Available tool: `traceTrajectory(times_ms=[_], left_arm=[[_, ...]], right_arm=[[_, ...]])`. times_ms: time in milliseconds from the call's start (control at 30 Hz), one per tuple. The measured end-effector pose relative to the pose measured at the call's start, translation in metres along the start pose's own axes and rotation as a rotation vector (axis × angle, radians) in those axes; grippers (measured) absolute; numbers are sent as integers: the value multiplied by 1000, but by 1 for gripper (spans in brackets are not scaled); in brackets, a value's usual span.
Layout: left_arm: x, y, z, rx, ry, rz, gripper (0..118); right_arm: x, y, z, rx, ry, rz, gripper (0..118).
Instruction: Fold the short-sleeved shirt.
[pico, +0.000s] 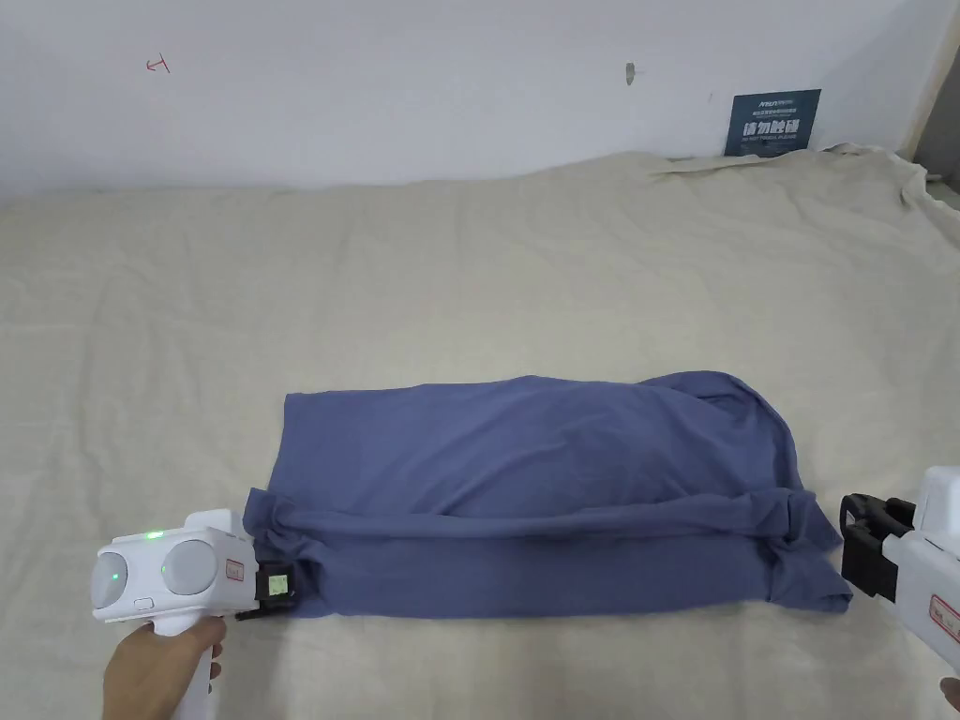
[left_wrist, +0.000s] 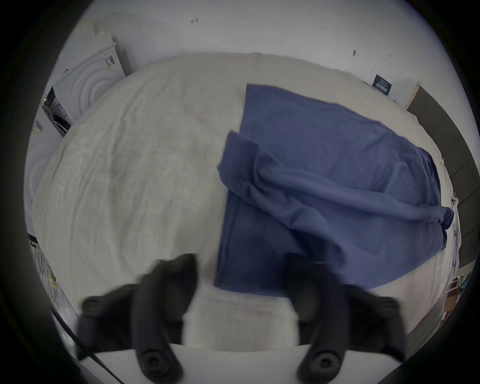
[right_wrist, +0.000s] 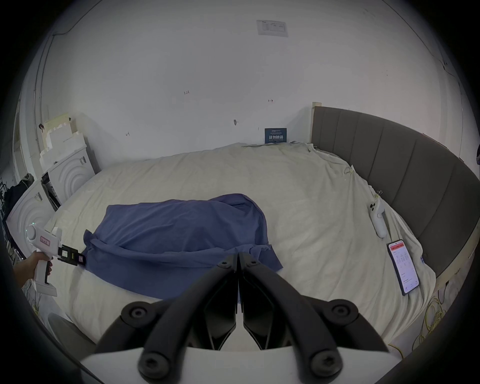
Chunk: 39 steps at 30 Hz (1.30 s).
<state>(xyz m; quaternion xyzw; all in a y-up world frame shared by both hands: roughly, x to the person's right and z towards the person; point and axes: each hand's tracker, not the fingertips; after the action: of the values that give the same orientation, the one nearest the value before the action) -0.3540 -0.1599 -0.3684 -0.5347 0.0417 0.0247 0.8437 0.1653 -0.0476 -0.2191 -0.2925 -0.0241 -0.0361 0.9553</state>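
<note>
A blue short-sleeved shirt (pico: 534, 459) lies on the bed as a long band, its far half folded over toward me and bunched along a ridge. At the shirt's near left corner sits my left gripper (pico: 277, 586), held by a hand. In the left gripper view its jaws stand apart (left_wrist: 241, 265), blurred, with the corner of the shirt (left_wrist: 324, 169) lying between them. My right gripper (pico: 862, 553) hovers just off the shirt's right end. The right gripper view shows it (right_wrist: 237, 256) with jaws pressed together and nothing between them, in front of the shirt (right_wrist: 181, 233).
The cream bedsheet (pico: 469, 281) spreads wide behind and beside the shirt. A phone (right_wrist: 404, 267) and a white controller (right_wrist: 376, 220) lie near the grey headboard (right_wrist: 402, 169). A blue sign (pico: 772, 122) leans on the wall; white appliances (right_wrist: 65, 176) stand past the bed's far end.
</note>
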Motion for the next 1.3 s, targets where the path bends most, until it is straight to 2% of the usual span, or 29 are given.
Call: traceTrajectory(times_ms=[67, 167, 300, 367, 400, 433, 467, 500, 533, 633, 667, 700, 800, 833, 933, 1033, 1167, 1300], left_arm=[[5, -5, 3, 8, -56, -22, 31], [9, -6, 6, 24, -59, -73, 12], [7, -1, 20, 75, -94, -70, 6], [5, 4, 30, 106, -112, -54, 6], [4, 5, 34, 115, -123, -54, 6], [4, 7, 40, 125, -131, -56, 6], [3, 8, 44, 132, -138, -58, 6], [2, 9, 47, 138, -141, -60, 6], [1, 9, 49, 145, -145, -59, 6], [-1, 9, 53, 155, -160, -44, 6], [-1, 9, 52, 153, -164, -38, 6], [0, 8, 53, 152, -165, -34, 6], [-1, 3, 52, 147, -161, -35, 6], [-4, 4, 48, 145, -158, -36, 6], [-9, -1, 46, 142, -143, -36, 6], [-19, -8, 45, 144, -126, -16, 6], [-41, -21, 55, 148, -155, 65, 6], [-55, -44, 73, 157, -168, 80, 6]], right_arm=[[0, -1, -6, -14, -5, 6, 0], [1, -4, -17, -45, -14, 10, 0], [4, -15, -46, -130, -67, 39, 4], [7, -23, -64, -193, -62, 31, 20], [9, -26, -72, -219, -59, 16, 36], [11, -29, -83, -252, -48, 8, 64], [15, -33, -93, -285, -61, -5, 83], [18, -38, -104, -310, -70, -18, 97], [20, -42, -112, -319, -73, -26, 100], [21, -51, -130, -337, -81, -44, 99], [21, -53, -136, -370, -88, -44, 95], [22, -55, -141, -386, -81, -44, 85], [21, -59, -139, -375, -52, -69, 4], [21, -59, -136, -375, -20, -96, 4], [19, -59, -122, -347, -27, -60, 4], [24, -52, -96, -294, 3, -103, 4], [28, -47, -59, -256, 30, -82, 4], [32, -52, -21, -236, 68, -97, 4]])
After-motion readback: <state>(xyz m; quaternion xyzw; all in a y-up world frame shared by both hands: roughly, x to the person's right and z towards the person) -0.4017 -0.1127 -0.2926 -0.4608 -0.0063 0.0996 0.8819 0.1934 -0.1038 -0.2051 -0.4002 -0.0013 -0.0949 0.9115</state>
